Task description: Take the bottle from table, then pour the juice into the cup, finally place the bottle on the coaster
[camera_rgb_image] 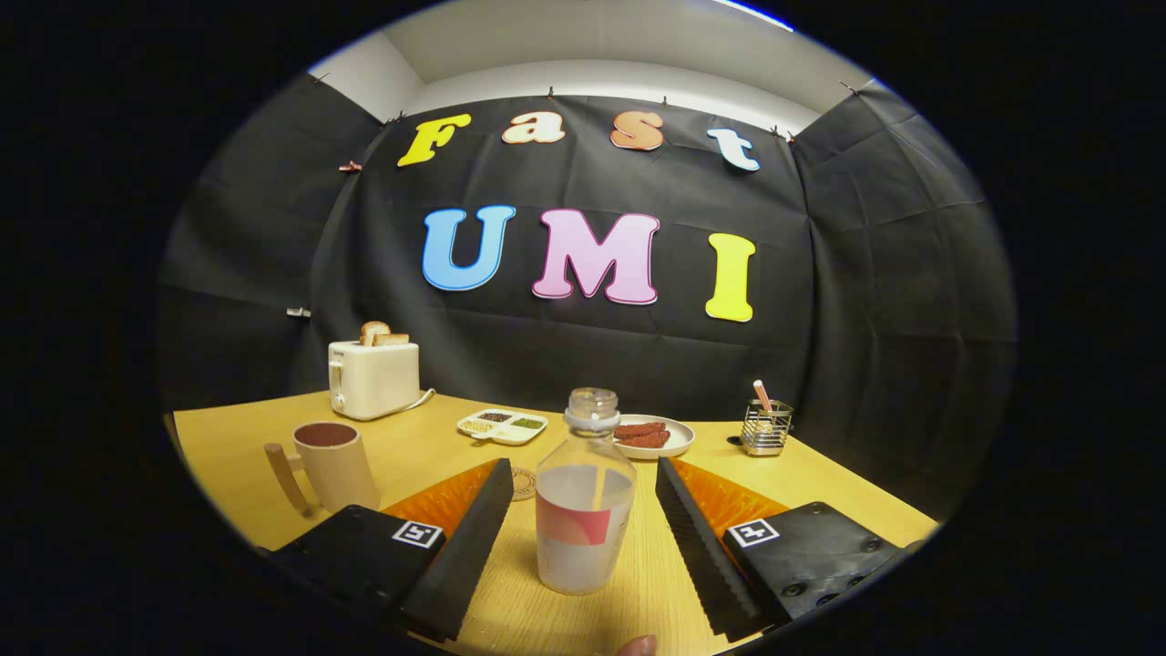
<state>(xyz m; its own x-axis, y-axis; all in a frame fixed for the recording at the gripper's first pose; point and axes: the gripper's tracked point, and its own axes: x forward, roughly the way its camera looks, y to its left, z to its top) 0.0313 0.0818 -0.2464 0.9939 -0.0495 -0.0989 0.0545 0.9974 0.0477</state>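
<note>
Now the bottle (585, 510) is seen upright on the worktop (824, 487), between the spread fingers of the hand-held gripper (583, 524), neither finger touching it. Nothing appears done yet: the grasp, the pour into the mug (332, 465) and the set-down on the coaster (522, 483) just behind the bottle are all judged outstanding. Farther back, a toaster (373, 378), a divided dish (503, 425), a plate of sausages (651, 435) and a wire holder (765, 428) are ranged before black cloth walls.

No legible text on the bottle (585, 510); coded square markers (417, 534) on spread tongs (583, 466) beside it.
</note>
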